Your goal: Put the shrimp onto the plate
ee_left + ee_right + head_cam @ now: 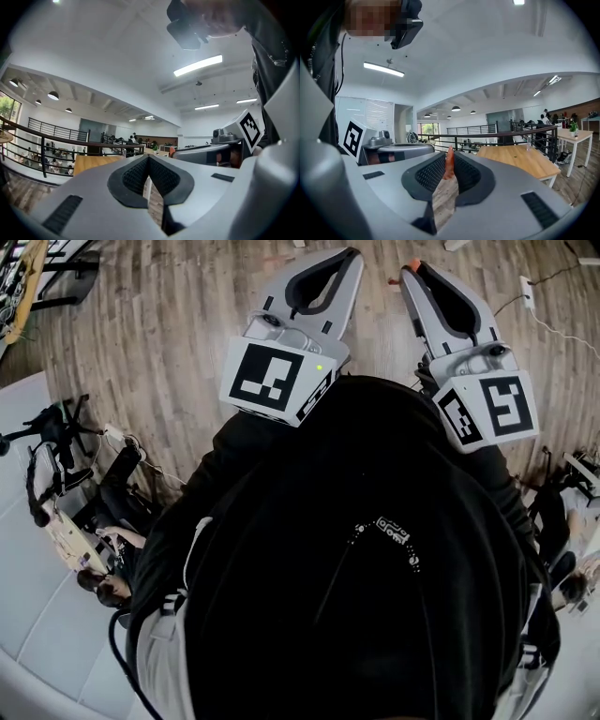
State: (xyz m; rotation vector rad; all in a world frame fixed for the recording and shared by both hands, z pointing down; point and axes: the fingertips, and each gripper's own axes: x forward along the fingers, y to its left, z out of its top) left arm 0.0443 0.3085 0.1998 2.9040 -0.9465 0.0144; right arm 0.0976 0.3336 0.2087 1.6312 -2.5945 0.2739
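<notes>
Both grippers are raised in front of the person's dark-clothed chest and point away over the floor. An orange shrimp (pixel 449 165) stands pinched between the ribbed pads, with my right gripper (pixel 449 169) shut on it. In the head view only a small orange bit of the shrimp (pixel 413 264) shows at the right gripper's (pixel 412 270) tip. My left gripper (pixel 350 253) is shut, its pads meeting at the tip (pixel 148 160) with nothing between them. No plate is in any view.
Wood plank floor (pixel 169 324) lies below the grippers. A white table edge (pixel 28 549) and black equipment (pixel 56 442) are at the left, a cable and power strip (pixel 527 292) at the top right. A railing (pixel 506 136) and a wooden table (pixel 520 158) stand ahead.
</notes>
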